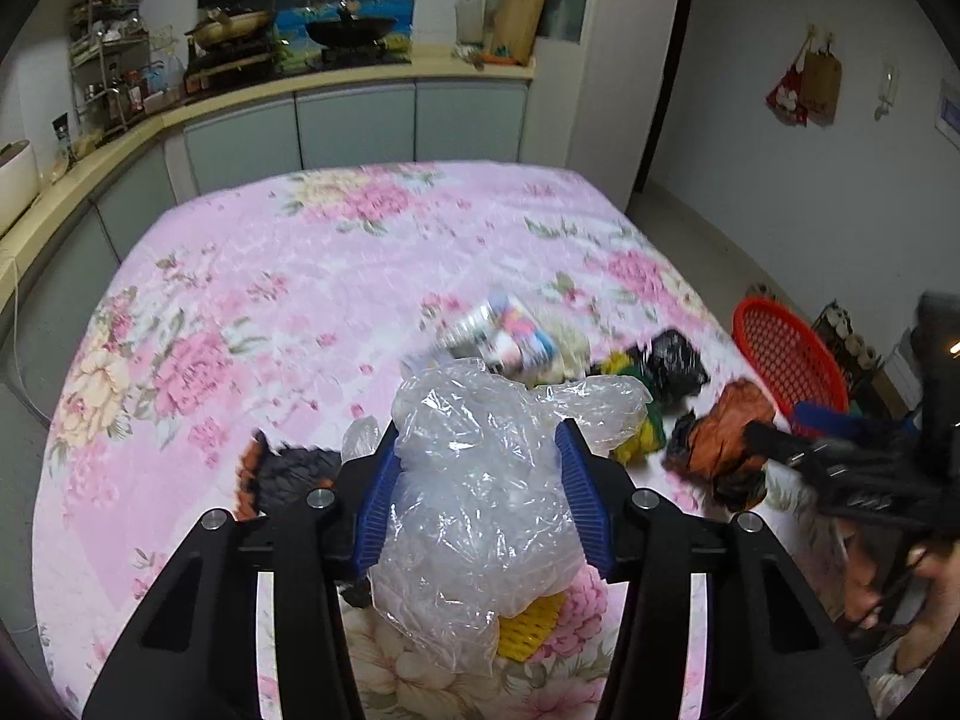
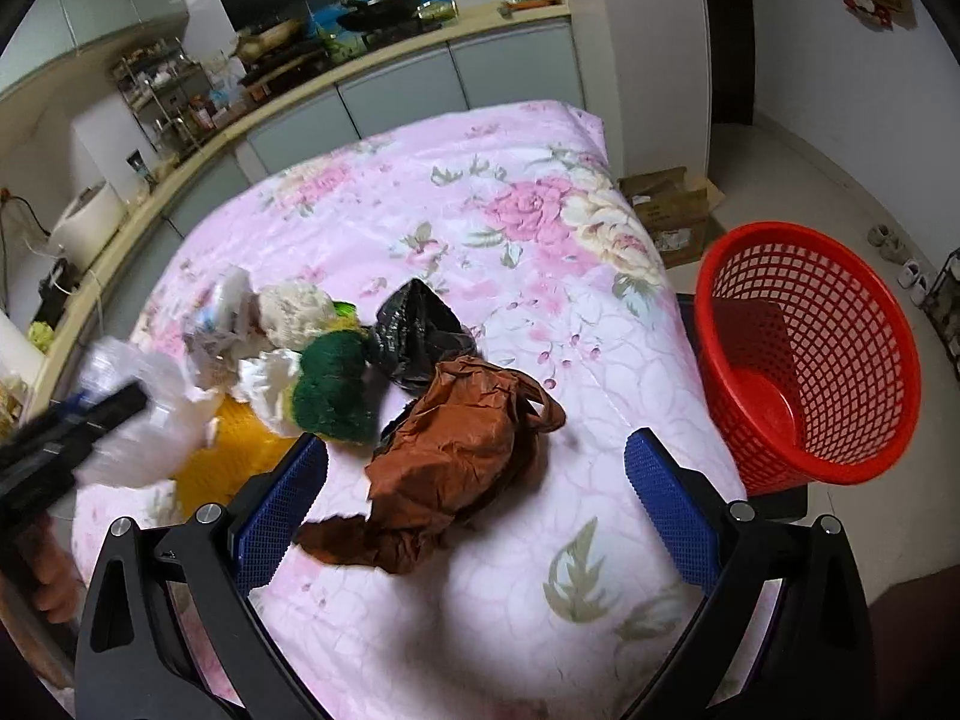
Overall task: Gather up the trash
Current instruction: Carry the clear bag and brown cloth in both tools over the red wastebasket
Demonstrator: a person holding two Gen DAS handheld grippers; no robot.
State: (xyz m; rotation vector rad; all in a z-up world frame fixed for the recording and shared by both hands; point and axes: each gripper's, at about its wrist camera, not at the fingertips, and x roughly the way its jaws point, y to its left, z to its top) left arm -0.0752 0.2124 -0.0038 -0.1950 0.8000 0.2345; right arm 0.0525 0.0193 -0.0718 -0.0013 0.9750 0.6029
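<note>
The floral cloth [image 2: 480, 228] is spreading ahead of both tools, and the red basket [image 2: 804, 354] is sitting off its edge, forward-right of the right gripper [image 2: 477, 483], whose jaws are gaping around a brown bag [image 2: 456, 456]. The left gripper [image 1: 477, 480] is clamping a clear plastic bag [image 1: 474, 492], which is blocking the view of a yellow item beneath. Blurred wrappers [image 1: 510, 339] are lying just beyond.

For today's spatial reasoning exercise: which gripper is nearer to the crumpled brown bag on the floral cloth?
Right. The right gripper is open with the brown bag lying between its fingers. The left gripper is shut on a clear plastic bag, off to the brown bag's left.
</note>
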